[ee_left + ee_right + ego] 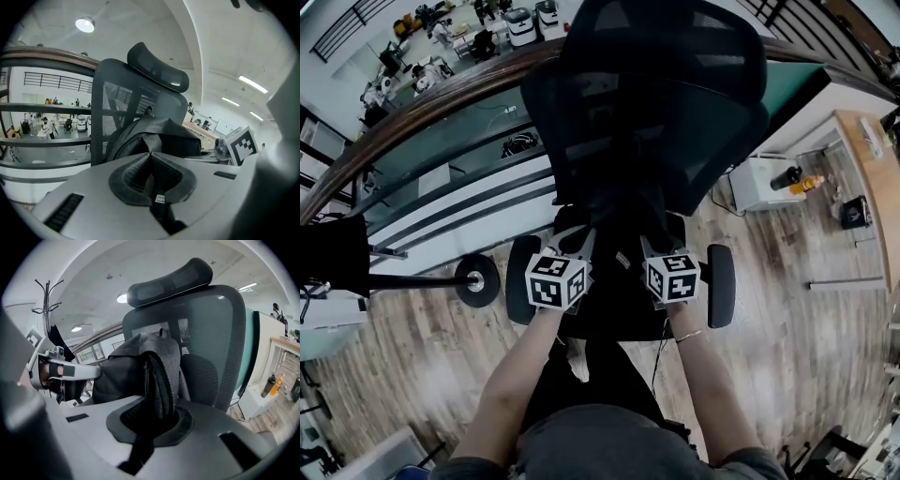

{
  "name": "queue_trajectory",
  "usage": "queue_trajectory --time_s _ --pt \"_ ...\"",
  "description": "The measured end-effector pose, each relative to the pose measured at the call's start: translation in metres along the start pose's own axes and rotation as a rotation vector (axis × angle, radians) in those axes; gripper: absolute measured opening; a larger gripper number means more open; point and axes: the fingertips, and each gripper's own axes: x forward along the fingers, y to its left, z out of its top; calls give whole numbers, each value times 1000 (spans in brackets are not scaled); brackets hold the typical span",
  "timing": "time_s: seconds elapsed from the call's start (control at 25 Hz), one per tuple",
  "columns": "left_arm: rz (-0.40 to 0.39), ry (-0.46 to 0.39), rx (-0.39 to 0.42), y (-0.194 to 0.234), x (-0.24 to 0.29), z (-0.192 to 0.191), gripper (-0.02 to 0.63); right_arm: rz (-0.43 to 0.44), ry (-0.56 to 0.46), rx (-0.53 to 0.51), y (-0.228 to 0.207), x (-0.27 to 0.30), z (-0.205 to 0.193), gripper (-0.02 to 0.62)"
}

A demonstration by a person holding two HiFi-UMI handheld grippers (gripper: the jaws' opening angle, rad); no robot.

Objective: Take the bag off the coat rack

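"Lowering looks like the step in hand. The black fabric backpack (133,364) is already off the black metal coat rack (45,291) and hangs in front of the black mesh office chair (661,103), above its seat."

"So how would you set it down well?"

"I'd bring both hands down level, so the 2 straps share the load and the backpack lands upright against the backrest instead of tipping off the front edge. I'd let go only once the seat carries the weight."

"And the grippers?"

"The left gripper (151,161) is closed almost flat on a thin black webbing strap (160,206). The right gripper (151,416) is clamped on the padded mesh shoulder strap (161,380), with its jaws pressed onto the padding."
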Motion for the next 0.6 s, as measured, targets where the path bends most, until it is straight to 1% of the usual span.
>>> queue_trajectory --time_s 0.2,0.4,0.48,0.6 --pt "27 14 -8 6 15 -9 28 5 20 6 -11 7 -6 23" --pt "39 34 -9 6 26 -11 28 -1 42 47 -20 10 -10 45" --pt "38 42 -14 4 30 -12 28 6 44 62 -21 9 -12 82" --pt "25 41 -10 -2 30 -11 32 12 40 90 -20 6 -17 154"
